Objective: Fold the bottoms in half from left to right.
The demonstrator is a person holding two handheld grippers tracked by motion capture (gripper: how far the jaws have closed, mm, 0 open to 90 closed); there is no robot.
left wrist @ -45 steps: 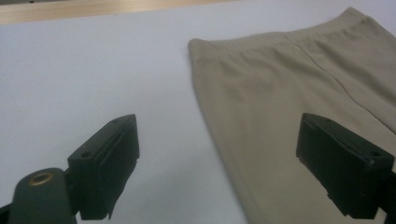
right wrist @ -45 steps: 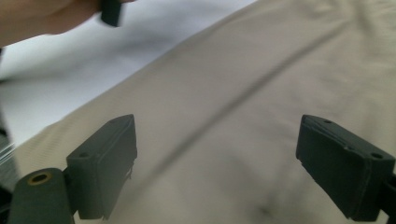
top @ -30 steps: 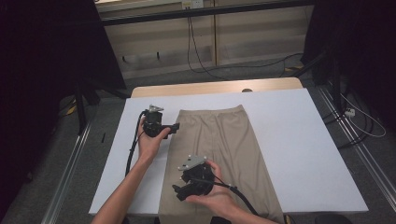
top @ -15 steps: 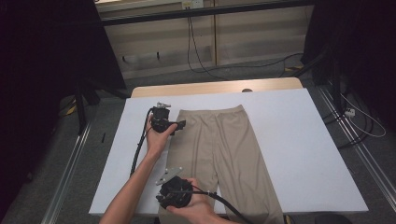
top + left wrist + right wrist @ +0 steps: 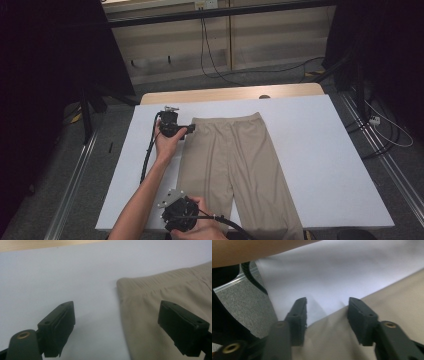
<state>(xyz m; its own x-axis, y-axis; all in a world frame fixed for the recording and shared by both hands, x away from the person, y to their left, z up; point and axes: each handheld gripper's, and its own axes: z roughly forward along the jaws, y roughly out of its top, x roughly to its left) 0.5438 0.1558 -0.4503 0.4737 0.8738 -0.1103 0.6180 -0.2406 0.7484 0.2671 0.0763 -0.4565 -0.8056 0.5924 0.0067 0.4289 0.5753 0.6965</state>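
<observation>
Trousers [image 5: 240,170] lie flat on the white table cover [image 5: 330,165], waistband at the far end, legs running back toward the person. The left gripper [image 5: 186,129] sits at the waistband's left corner with its jaws spread wide and empty; in the left gripper view the corner [image 5: 125,287] lies between the jaws, ahead of the tips, with one jaw over bare cover and the other over cloth. Whether the jaw tips touch the cloth cannot be told. The right gripper [image 5: 327,315], near the table's close edge by the left leg's hem, also has its jaws apart, less widely, and clamps nothing. In the right gripper view the leg's outer edge [image 5: 332,312] runs slantwise between the jaws: one jaw over white cover, the other over fabric.

The left forearm [image 5: 145,200] stretches along the cover just beside the left leg, between the two grippers, and shows close above in the right gripper view. A black cable [image 5: 149,152] trails from the left gripper along that arm. Grey floor [image 5: 244,307] and a metal rail [image 5: 237,280] lie beyond the right gripper's outer jaw.

The trousers are beige, finely ribbed knit, smooth and unwrinkled, with a wide elastic waistband [image 5: 175,282].
</observation>
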